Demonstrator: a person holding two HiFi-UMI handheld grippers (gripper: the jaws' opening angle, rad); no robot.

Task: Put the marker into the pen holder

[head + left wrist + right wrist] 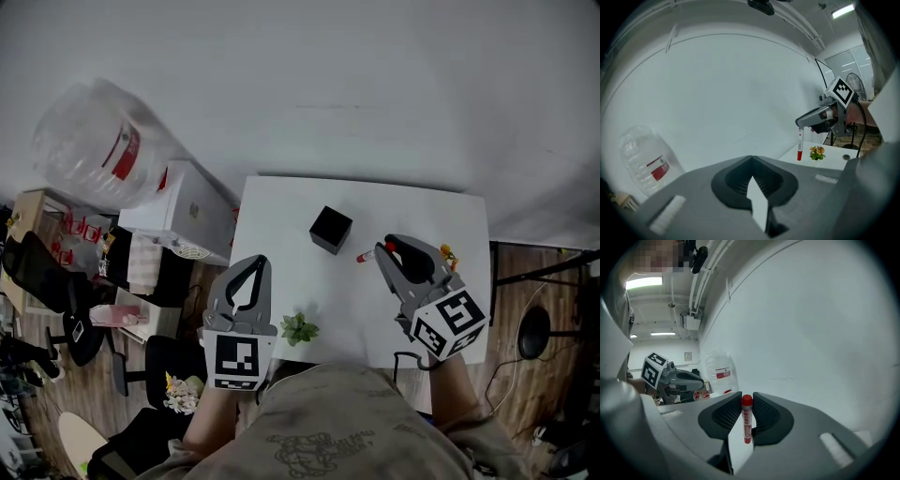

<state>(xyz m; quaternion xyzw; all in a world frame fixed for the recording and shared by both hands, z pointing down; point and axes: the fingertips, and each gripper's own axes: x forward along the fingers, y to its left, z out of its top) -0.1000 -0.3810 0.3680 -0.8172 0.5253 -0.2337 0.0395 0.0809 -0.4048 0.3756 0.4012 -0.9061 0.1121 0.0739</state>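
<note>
The black cube pen holder (330, 229) stands on the white table (394, 202), toward its middle. My right gripper (390, 247) is to the right of the holder, shut on the marker (366, 255), whose red end points toward the holder. In the right gripper view the marker (746, 420) stands upright, pinched between the jaws of the right gripper (746, 398), red cap on top. The left gripper view shows the marker (800, 145) hanging down from the right gripper (802, 123), red end lowest. My left gripper (259, 262) hovers at the table's left front edge, shut on nothing; its jaws meet (751, 159).
A small green plant (299, 329) sits at the table's front edge, and a tiny orange flower (448, 251) sits beside the right gripper. A big water jug (94, 141) and a white box (183, 211) stand left of the table. A fan base (534, 333) is on the floor at right.
</note>
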